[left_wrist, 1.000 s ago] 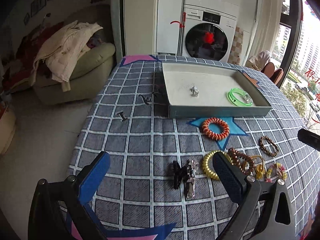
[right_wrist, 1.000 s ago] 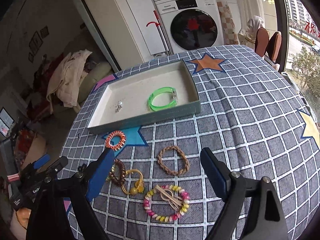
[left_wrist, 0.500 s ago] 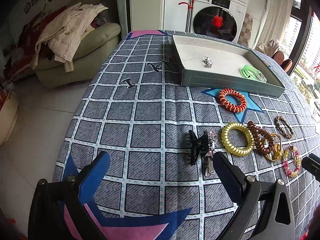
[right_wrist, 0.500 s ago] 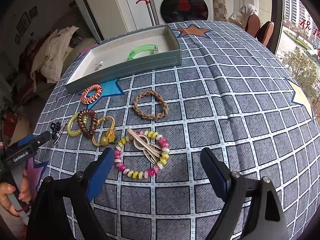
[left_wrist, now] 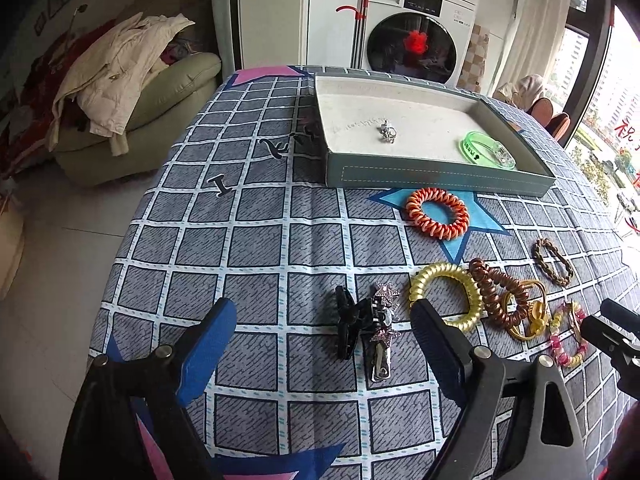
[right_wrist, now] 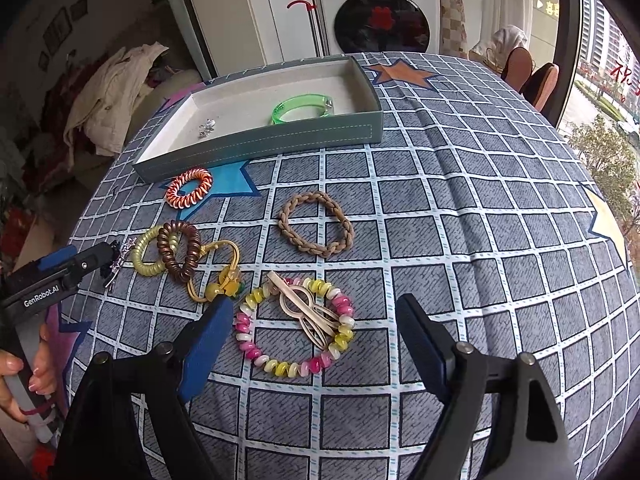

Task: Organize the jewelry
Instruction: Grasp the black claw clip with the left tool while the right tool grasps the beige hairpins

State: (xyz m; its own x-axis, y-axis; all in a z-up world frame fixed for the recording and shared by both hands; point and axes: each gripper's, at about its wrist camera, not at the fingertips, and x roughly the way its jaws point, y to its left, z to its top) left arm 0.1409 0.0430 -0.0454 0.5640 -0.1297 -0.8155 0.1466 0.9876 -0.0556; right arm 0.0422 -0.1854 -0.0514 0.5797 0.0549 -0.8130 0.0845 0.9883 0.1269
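A: Left wrist view first. What's the left gripper doing?

B: Fingers spread wide, nothing between the pads, held above the checked tablecloth. Black claw clip and a sparkly silver clip lie touching each other on the cloth, betw. the two fingertips as seen from here.

A: And to the right of those?

B: Yellow coil hair tie, then a brown coil tie overlapping it, then a gold cord tie w/ beads. Orange-white coil tie sits on a blue star, just in front of the tray. Braided brown band further right. Right gripper's tip pokes in at the right edge.

A: Tray contents?

B: Small silver charm near the middle, green bangle toward the right end.

A: Right wrist view?

B: Right gripper also wide apart, empty. Pink-yellow bead bracelet lies betw. its fingers w/ a beige hair clip resting across it. Braided band beyond that, well apart from the tray. Left gripper visible at the left edge, held by a hand. Washing machine in the bkgd.
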